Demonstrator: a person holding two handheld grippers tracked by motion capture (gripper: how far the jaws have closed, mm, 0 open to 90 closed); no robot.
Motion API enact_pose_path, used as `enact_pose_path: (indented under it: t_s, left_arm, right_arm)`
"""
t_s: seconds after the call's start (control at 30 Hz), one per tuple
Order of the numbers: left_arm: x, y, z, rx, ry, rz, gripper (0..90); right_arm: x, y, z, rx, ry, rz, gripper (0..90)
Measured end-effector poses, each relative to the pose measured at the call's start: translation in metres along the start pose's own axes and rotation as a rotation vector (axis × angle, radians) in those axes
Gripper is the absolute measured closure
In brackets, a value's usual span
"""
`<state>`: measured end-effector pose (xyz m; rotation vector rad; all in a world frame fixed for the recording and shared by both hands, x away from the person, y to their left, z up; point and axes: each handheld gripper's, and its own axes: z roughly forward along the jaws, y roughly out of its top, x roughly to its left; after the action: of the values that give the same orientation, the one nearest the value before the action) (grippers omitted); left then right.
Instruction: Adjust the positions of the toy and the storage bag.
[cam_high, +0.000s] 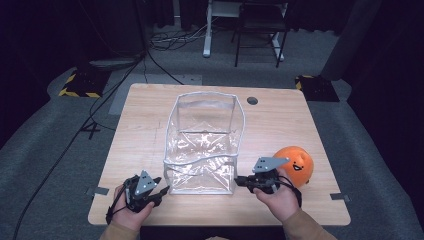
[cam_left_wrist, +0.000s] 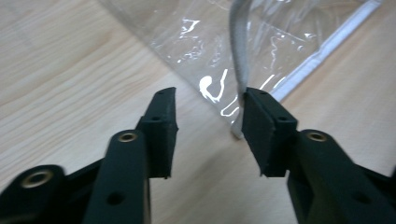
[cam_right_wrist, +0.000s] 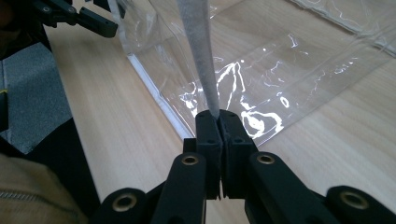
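Observation:
A clear plastic bag with white trim (cam_high: 172, 116) stands open in the middle of the wooden table (cam_high: 135, 130). My right gripper (cam_high: 238, 180) is at the bag's near right corner, shut on the white rim strip (cam_right_wrist: 200, 51), which rises from between its jaws (cam_right_wrist: 217, 114). My left gripper (cam_high: 163, 190) is at the near left corner and stands open. The bag's trim (cam_left_wrist: 239, 51) touches the tip of its right jaw, and the gap (cam_left_wrist: 209, 100) holds nothing. An orange ball toy with a face (cam_high: 296, 164) lies right of my right hand.
A round cable hole (cam_high: 252, 100) sits near the table's far edge. On the grey floor beyond are cables (cam_high: 165, 40), a black stool (cam_high: 260, 30) and a white desk leg (cam_high: 207, 35). The left gripper (cam_right_wrist: 79, 16) appears far off in the right gripper view.

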<state>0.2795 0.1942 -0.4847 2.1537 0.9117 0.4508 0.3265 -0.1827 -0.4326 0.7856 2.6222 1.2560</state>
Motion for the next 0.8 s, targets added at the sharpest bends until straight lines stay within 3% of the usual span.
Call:
enact_pose_path:
  t_s: [0.2,0.27,0.53,0.67,0.7,0.8]
  left_arm:
    - [-0.022,0.006,0.0,-0.01,-0.092,0.041,64.1]
    - [-0.035,0.007,-0.001,-0.006,-0.132,0.058,64.0]
    - [-0.059,0.011,0.001,-0.001,-0.177,0.117,62.7]
    - [-0.061,0.01,0.003,0.004,-0.192,0.117,57.2]
    - [-0.062,0.01,0.004,0.0,-0.217,0.106,56.6]
    - [-0.064,0.01,0.005,0.002,-0.215,0.109,55.8]
  right_arm:
    - [0.009,-0.019,-0.021,0.007,-0.005,0.018,87.9]
    - [0.012,-0.028,-0.031,-0.001,-0.008,0.037,87.9]
    - [0.02,-0.049,-0.052,-0.017,-0.015,0.081,87.9]
    - [0.023,-0.056,-0.062,-0.007,-0.031,0.088,87.9]
    - [0.023,-0.062,-0.068,-0.013,-0.034,0.107,87.8]
    - [0.023,-0.067,-0.073,-0.017,-0.029,0.126,87.8]
